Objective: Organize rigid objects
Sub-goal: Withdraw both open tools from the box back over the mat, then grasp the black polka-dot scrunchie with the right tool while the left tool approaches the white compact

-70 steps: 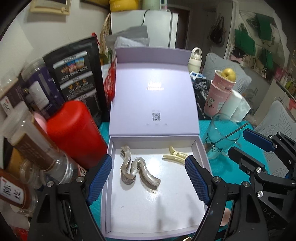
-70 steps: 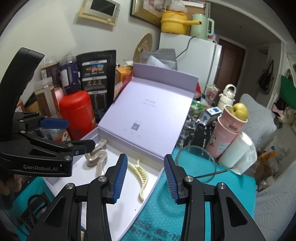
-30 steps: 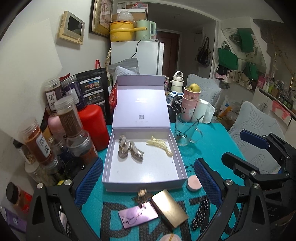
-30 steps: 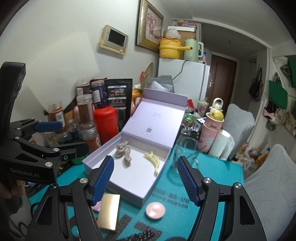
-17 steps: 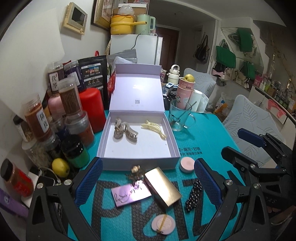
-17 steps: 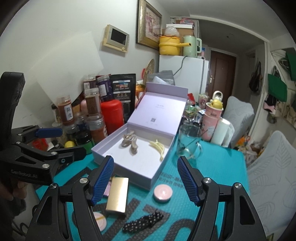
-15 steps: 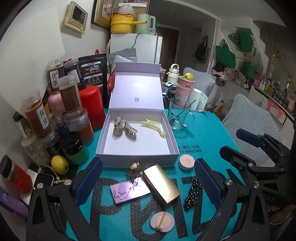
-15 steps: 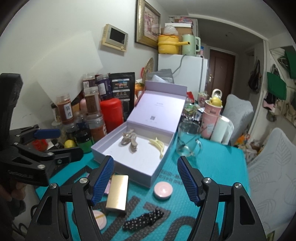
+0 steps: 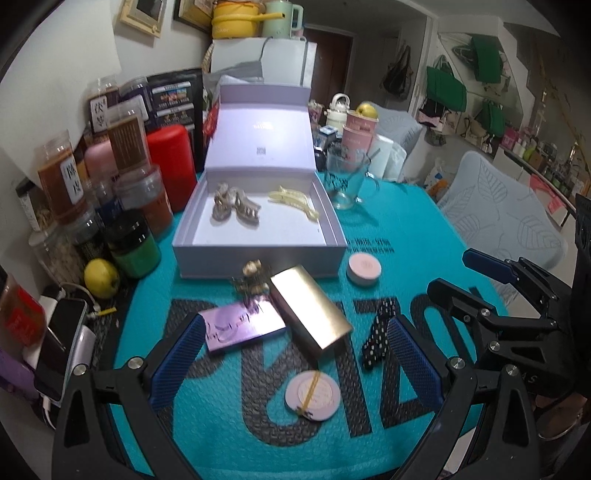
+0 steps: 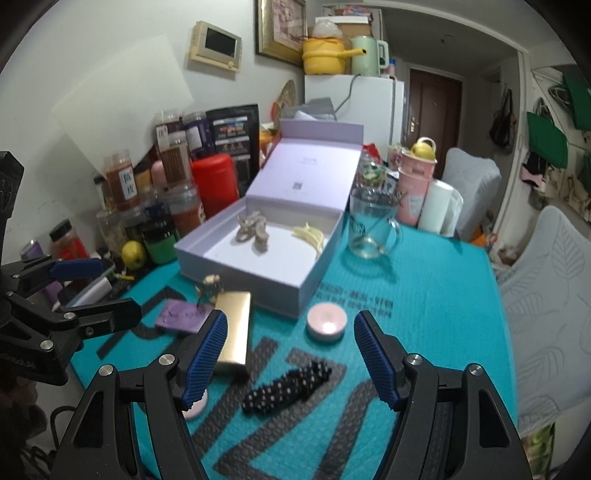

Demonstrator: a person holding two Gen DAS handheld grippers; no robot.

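You are facing a white wall [image 10: 92,74] carrying a framed picture [image 10: 282,27] and a small wall panel [image 10: 216,46]. A white fridge [image 10: 354,107] is standing behind the table [image 10: 443,295], beside a dark brown door [image 10: 436,110]. Green bags [image 9: 445,86] are hanging on the far wall. A pale chair [image 9: 506,214] is standing beside the table.

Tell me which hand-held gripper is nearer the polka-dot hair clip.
Right. The right hand-held gripper hovers open just short of the polka-dot clip, which lies between its fingers' line. The left hand-held gripper is open over the gold case, with the clip off to its right.
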